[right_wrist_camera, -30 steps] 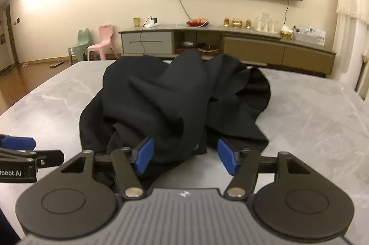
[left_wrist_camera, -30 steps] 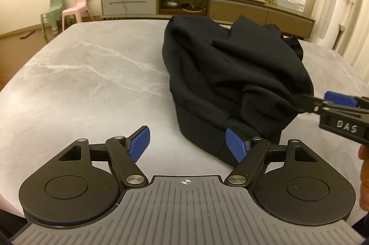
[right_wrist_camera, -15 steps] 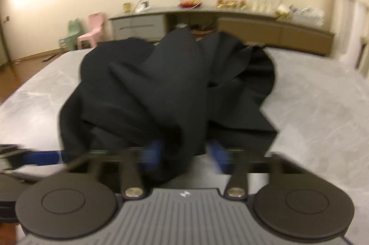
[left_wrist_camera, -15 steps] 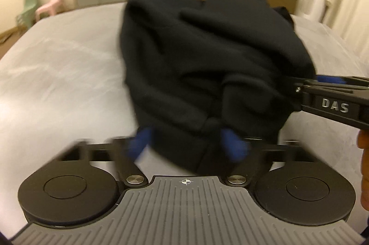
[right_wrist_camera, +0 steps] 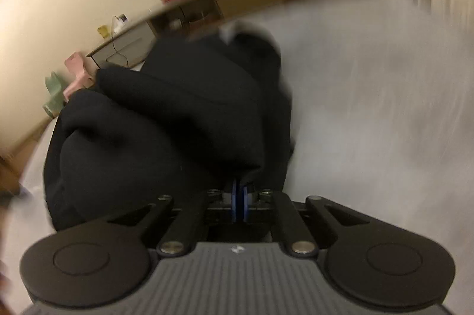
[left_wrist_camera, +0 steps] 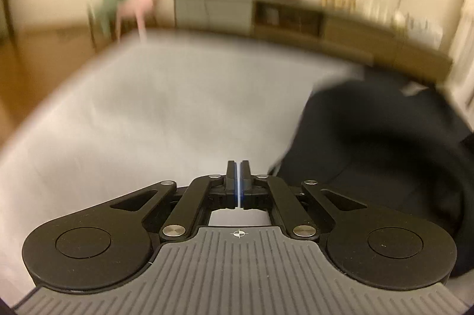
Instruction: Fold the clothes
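A black garment (left_wrist_camera: 385, 155) lies bunched on the grey marble table (left_wrist_camera: 148, 113), at the right of the left wrist view. My left gripper (left_wrist_camera: 238, 166) is shut with nothing between its jaws, over bare table to the left of the garment. In the right wrist view the garment (right_wrist_camera: 166, 119) fills the middle and left. My right gripper (right_wrist_camera: 238, 187) is shut on an edge of the black cloth, which drapes over its fingertips. Both views are blurred by motion.
A long low sideboard (left_wrist_camera: 296, 18) with small items stands along the far wall. Pink and green child chairs (left_wrist_camera: 133, 6) stand on the wooden floor beyond the table's far left corner. Bare table (right_wrist_camera: 370, 107) lies right of the garment.
Both grippers have shut. The right one has closed on the cloth and tilted. The left one has closed empty and swung left, so the garment now sits at its right.
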`<state>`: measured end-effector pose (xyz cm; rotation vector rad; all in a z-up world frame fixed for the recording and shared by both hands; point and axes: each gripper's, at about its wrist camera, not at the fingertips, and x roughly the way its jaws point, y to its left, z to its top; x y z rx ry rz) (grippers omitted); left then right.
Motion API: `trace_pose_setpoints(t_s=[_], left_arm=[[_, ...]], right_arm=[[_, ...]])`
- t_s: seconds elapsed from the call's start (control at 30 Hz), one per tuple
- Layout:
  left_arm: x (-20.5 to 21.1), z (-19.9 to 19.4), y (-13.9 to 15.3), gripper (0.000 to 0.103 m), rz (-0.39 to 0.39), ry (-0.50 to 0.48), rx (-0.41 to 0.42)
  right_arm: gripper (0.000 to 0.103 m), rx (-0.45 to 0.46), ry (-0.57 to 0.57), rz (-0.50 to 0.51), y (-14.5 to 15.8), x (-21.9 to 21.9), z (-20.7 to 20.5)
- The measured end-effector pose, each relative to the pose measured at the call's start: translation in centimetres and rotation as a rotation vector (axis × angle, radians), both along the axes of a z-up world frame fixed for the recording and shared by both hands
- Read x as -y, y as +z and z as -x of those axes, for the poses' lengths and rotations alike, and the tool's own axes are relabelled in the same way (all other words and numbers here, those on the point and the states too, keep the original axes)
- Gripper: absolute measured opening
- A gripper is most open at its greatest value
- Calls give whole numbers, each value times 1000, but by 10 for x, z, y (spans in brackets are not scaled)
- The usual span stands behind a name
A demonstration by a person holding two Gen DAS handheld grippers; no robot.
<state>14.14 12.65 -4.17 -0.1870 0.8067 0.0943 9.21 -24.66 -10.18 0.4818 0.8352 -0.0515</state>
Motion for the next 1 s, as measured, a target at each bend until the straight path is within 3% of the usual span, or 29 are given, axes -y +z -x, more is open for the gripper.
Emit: trace_pose_setpoints(t_s=[0.03,0.07,0.1,0.17,0.23,0.27,0.3,0.33,0.4,0.43,0.47,0.53,0.63,0.73,0.8,0.87,0.93,1.0], left_arm=[[-3,1,-9,0,51,10,-32],[0,1,-12,17,101,-23,-40],[3,2,-13,25,149,-68,-43],[17,7,-17,71,168,-148,-49],[30,10,-22,84,193,-219,-65],[37,9,-27,84,218,-249,-80],[43,9,-30,85,232,-267,-88],[51,7,-31,87,220,-278,-77],[67,-2,-31,62,177,-313,-44],[72,-7,-30,5,141,-325,-29],[70,-15,-24,0,122,-314,-12],[52,-30,1,0,114,-246,62],[-10,-36,75,0,148,-97,276],[-69,-38,135,0,164,-25,439],[-83,-49,142,0,115,-18,445],[-87,-62,117,0,37,-17,390],[-78,-75,72,0,-5,-3,257],[-81,-94,40,0,26,-18,84]], right_arm=[[18,10,8,17,1,-3,2],[23,35,16,48,5,-6,4],[40,68,21,86,10,-8,5],[67,107,30,153,14,-14,5],[65,103,55,193,9,-20,-1],[49,93,79,201,5,-24,-5],[21,85,121,198,2,-29,-11],[11,92,165,209,2,-38,-12],[4,172,223,251,15,-53,-5],[4,213,252,272,21,-61,-1],[3,267,265,281,31,-65,3],[3,446,204,246,80,-54,12],[3,669,56,207,168,-17,28],[3,742,-51,243,221,9,30],[9,684,-61,318,218,9,12],[20,563,-29,361,189,2,-13],[23,421,23,374,145,-9,-39],[34,369,42,327,101,-15,-35]])
